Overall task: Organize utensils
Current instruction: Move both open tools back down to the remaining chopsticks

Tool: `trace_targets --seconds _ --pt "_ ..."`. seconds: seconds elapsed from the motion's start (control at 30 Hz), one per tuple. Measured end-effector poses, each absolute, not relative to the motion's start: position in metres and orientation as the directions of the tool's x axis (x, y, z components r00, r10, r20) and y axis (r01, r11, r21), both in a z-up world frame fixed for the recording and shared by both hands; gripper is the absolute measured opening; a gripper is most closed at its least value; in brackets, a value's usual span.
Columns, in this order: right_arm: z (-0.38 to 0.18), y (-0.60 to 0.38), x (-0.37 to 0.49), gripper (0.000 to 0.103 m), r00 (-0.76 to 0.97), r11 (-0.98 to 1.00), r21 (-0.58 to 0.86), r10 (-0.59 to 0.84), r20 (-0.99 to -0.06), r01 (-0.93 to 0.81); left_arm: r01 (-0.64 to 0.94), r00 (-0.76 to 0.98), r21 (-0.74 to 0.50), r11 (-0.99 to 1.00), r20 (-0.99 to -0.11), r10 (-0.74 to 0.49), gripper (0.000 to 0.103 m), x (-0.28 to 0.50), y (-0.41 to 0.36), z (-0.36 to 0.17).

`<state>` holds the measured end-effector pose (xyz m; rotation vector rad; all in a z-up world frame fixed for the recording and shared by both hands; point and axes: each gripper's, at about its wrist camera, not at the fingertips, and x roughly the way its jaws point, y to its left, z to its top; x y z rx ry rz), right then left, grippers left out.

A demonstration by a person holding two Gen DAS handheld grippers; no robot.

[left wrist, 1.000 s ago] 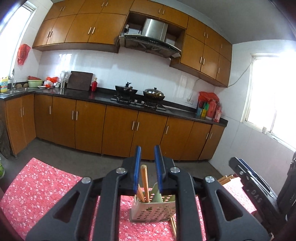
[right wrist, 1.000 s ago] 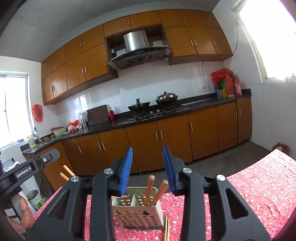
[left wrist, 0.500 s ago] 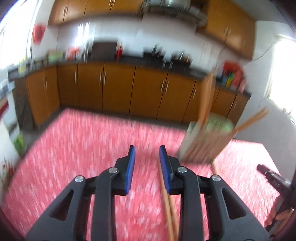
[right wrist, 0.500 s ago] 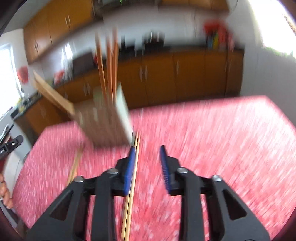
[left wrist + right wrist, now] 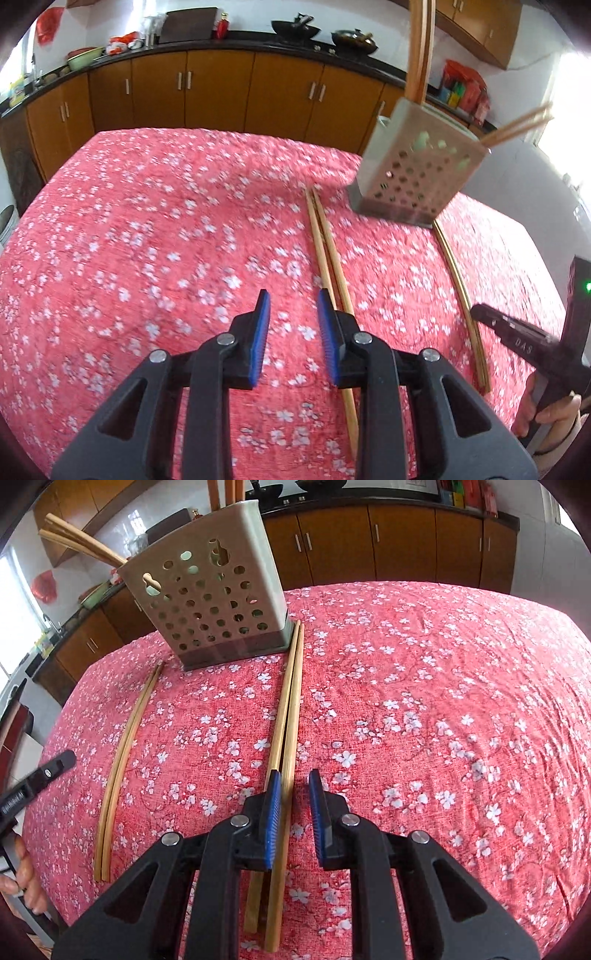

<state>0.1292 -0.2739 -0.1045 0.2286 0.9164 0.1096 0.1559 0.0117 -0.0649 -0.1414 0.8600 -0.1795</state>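
A beige perforated utensil holder (image 5: 417, 173) (image 5: 214, 602) stands on the red floral tablecloth (image 5: 147, 240) (image 5: 443, 701) with several chopsticks in it. A wooden chopstick pair (image 5: 328, 258) (image 5: 286, 731) lies in front of it. A second pair (image 5: 458, 295) (image 5: 122, 760) lies at the other side. My left gripper (image 5: 293, 306) is open and empty, just left of the first pair. My right gripper (image 5: 295, 786) is open and low over that pair, one chopstick between the jaws, the other under the left finger.
Brown kitchen cabinets (image 5: 221, 81) and a dark counter with pots run behind the table. The right gripper's body and hand (image 5: 535, 350) show at the right of the left wrist view; the left gripper (image 5: 26, 790) shows at the left edge of the right wrist view.
Both grippers have tipped down from the raised, level view of the kitchen and dropped toward the tablecloth. The left no longer has a chopstick between its fingers. The right now straddles the loose pair.
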Motion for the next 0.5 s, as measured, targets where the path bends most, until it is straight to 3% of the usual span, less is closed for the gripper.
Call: trace_targets --seconds 0.1,0.13,0.2,0.5 --pt "-0.104 -0.271 0.129 0.015 0.61 0.978 0.206 0.167 -0.775 -0.006 0.118 0.621 -0.193 0.974 -0.752 -0.224 0.027 0.156 0.004 -0.072" --pt "-0.105 -0.269 0.13 0.008 0.614 0.987 0.162 0.13 -0.779 -0.004 0.124 0.613 -0.191 0.974 -0.756 -0.227 0.027 0.156 0.002 -0.074" --pt "-0.106 -0.268 0.132 0.008 0.625 0.996 0.074 0.029 -0.78 0.046 0.135 0.601 -0.189 0.973 -0.764 -0.233 0.023 0.157 -0.002 -0.077" --pt "-0.108 -0.287 0.135 0.008 0.633 0.989 0.115 0.033 -0.773 0.089 0.192 0.564 -0.17 0.967 -0.787 -0.251 0.017 0.157 -0.021 -0.089"
